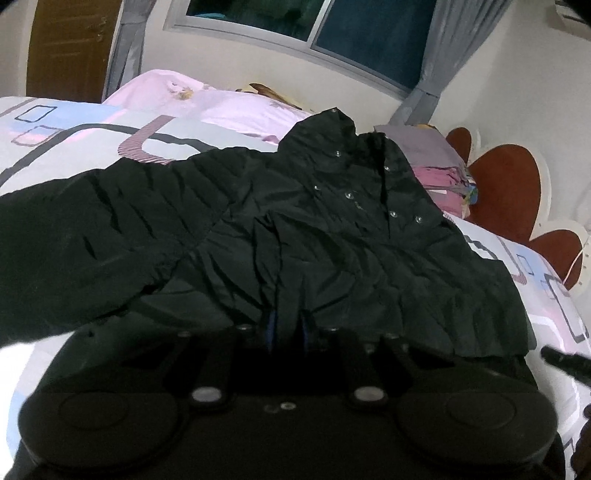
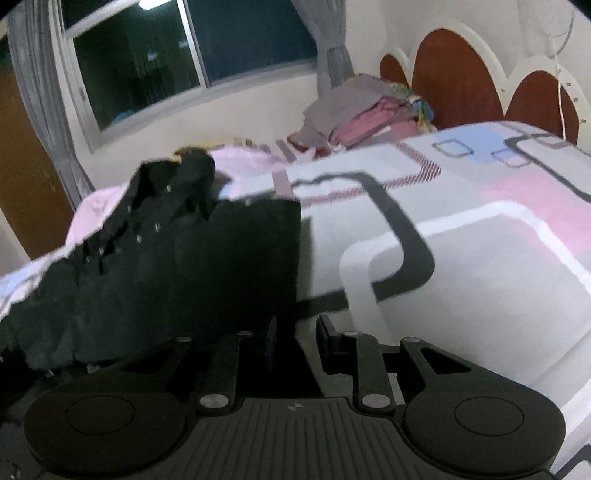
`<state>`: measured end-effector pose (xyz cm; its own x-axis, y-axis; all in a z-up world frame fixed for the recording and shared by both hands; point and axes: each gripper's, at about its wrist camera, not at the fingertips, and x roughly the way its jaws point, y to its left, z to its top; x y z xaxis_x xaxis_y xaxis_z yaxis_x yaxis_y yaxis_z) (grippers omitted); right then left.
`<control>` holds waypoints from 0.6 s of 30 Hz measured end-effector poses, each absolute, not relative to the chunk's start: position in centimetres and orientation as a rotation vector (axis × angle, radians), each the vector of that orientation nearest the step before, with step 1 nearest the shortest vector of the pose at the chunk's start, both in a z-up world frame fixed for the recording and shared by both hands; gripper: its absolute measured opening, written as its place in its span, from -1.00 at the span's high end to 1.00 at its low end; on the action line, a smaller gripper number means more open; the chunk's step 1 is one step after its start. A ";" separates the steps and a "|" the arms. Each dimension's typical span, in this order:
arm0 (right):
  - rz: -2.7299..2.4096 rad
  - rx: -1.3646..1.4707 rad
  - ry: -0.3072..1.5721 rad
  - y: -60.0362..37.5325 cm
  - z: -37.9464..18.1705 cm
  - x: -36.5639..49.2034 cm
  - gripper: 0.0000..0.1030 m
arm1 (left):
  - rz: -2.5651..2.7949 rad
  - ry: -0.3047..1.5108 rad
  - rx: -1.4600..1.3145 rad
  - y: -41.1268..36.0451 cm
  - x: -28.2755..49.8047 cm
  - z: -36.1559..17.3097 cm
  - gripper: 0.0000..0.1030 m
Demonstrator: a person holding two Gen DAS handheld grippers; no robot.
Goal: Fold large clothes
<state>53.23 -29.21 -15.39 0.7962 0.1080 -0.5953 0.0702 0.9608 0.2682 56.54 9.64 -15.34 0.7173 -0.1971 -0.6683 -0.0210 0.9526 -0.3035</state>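
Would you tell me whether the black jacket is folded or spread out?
Mostly spread: the black snap-button jacket lies open across the patterned bedspread, one sleeve extended.

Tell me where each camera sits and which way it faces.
Left wrist: sits on the left gripper, angled down at the black snap-button jacket on the patterned bedsheet; jaws at the hem.
Right wrist: sits on the right gripper, facing the jacket's edge and sheet.
Both show the jacket, window and red scalloped headboard.
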 end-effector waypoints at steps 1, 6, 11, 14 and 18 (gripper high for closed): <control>0.026 0.284 0.639 -29.3 -15.0 53.2 0.52 | -0.078 0.765 -0.293 9.8 56.5 -15.1 0.43; 0.065 0.256 0.632 -28.0 -14.3 54.7 0.79 | -0.004 0.658 -0.215 9.2 55.8 -12.6 0.10; 0.081 0.187 0.707 -25.1 -16.5 58.0 0.79 | -0.126 0.698 -0.141 5.1 59.0 -13.5 0.09; 0.060 0.142 0.780 -24.8 -18.6 59.3 0.80 | -0.136 0.817 -0.074 4.0 60.8 -16.8 0.03; 0.070 0.147 0.763 -25.2 -17.0 58.3 0.79 | -0.099 0.766 -0.090 4.7 59.6 -15.7 -0.12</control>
<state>58.33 -25.18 -17.04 0.7209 0.1161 -0.6833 -0.0096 0.9875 0.1576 59.56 4.73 -15.68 0.7164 -0.1216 -0.6870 0.0563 0.9916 -0.1168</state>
